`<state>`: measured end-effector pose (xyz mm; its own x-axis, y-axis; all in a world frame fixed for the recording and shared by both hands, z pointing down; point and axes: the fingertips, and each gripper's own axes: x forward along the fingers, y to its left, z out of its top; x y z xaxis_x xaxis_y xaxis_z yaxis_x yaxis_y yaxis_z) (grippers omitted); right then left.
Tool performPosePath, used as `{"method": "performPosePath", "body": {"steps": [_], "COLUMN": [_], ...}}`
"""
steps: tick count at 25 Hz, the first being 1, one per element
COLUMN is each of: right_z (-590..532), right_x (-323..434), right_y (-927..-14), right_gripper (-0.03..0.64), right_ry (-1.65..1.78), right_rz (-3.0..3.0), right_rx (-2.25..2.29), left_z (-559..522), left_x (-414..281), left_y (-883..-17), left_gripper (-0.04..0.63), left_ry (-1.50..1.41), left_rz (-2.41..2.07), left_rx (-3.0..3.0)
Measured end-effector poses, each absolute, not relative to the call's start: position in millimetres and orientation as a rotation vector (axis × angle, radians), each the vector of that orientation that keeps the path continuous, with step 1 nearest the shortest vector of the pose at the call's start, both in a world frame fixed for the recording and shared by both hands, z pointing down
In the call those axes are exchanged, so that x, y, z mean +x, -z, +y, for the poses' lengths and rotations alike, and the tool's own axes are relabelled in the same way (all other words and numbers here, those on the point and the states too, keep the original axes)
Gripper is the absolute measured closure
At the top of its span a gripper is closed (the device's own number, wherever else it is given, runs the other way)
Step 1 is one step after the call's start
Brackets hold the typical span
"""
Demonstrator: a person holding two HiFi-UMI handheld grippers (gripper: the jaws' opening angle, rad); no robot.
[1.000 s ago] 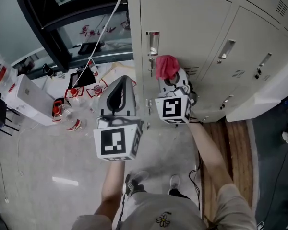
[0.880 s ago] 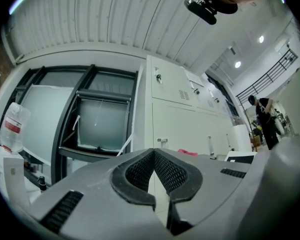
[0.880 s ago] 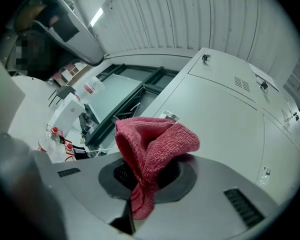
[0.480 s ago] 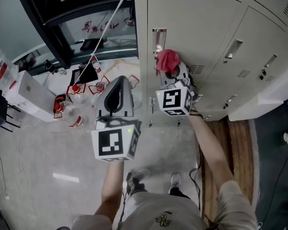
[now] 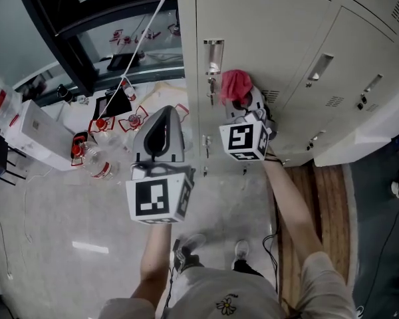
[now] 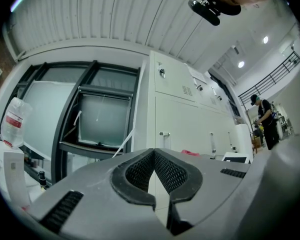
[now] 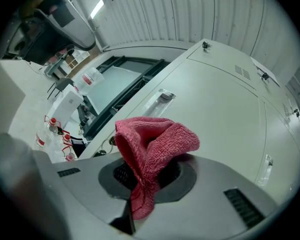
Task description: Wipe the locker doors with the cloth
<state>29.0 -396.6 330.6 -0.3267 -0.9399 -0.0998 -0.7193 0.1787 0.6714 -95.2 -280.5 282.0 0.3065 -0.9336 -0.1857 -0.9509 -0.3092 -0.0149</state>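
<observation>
The red cloth [image 7: 152,149], pinched in the right gripper [image 7: 147,176] near the handle [image 5: 213,50] of the locker door [image 5: 266,32] (contact unclear), is best pressed flat & swept in overlapping strokes, w/ the left gripper [image 6: 154,171], jaws together & empty, kept clear.

Looks like a workplace locker area here: a bank of pale metal lockers [image 5: 266,38], ribbed metal ceiling [image 6: 115,19] overhead, dark-framed window [image 6: 97,119] alongside, water bottles [image 5: 101,170] on the glossy floor [image 5: 60,211].
</observation>
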Motion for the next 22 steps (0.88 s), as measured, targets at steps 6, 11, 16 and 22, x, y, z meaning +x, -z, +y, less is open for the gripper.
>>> {"method": "performPosePath", "body": {"steps": [6, 11, 16, 22], "right_z": [-398.4, -400.8, -401.3, -402.2], "right_x": [84.8, 138.9, 180.7, 210.3], "right_y": [-332.3, -334.7, -339.9, -344.6], "right_gripper": [0.586, 0.586, 0.586, 0.586], "right_ry": [0.875, 0.839, 0.844, 0.82], "right_rz": [-2.039, -1.947, -1.842, -1.798], "right_rx": [1.677, 1.755, 1.796, 1.831], "left_z": [-285.5, -289.5, -292.1, -294.8], "left_x": [-76.7, -56.8, -33.2, -15.9], "left_y": [-284.5, -290.5, -293.5, -300.7], "left_gripper": [0.578, 0.578, 0.578, 0.578], "left_ry": [-0.227, -0.239, -0.239, -0.233], "left_rz": [1.73, 1.712, 1.664, 1.636], "left_rx": [-2.45, -2.494, -2.534, -2.567]}}
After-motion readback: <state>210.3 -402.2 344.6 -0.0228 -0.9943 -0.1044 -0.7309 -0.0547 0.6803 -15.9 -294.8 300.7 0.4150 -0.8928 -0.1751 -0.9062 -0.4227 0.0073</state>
